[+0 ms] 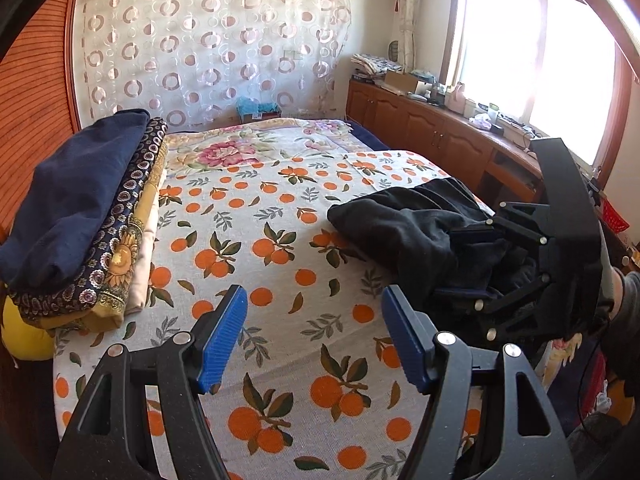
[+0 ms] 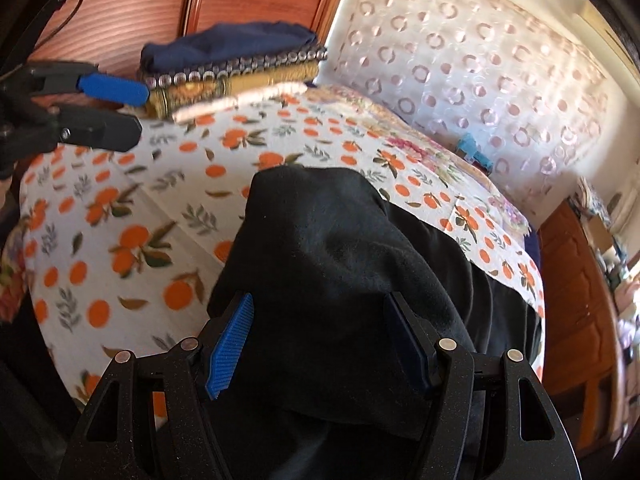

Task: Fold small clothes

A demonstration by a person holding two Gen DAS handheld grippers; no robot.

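Observation:
A black garment lies bunched on the right part of the orange-print bed cover. My left gripper is open and empty, above the cover to the left of the garment. My right gripper reaches in from the right, with the garment between its open fingers. In the right wrist view the black garment fills the middle and passes between the spread fingers of my right gripper. My left gripper shows open at the upper left.
A stack of folded clothes, navy on top, sits at the left edge of the bed; it shows in the right wrist view too. A wooden cabinet with clutter runs under the window on the right. A curtain hangs behind.

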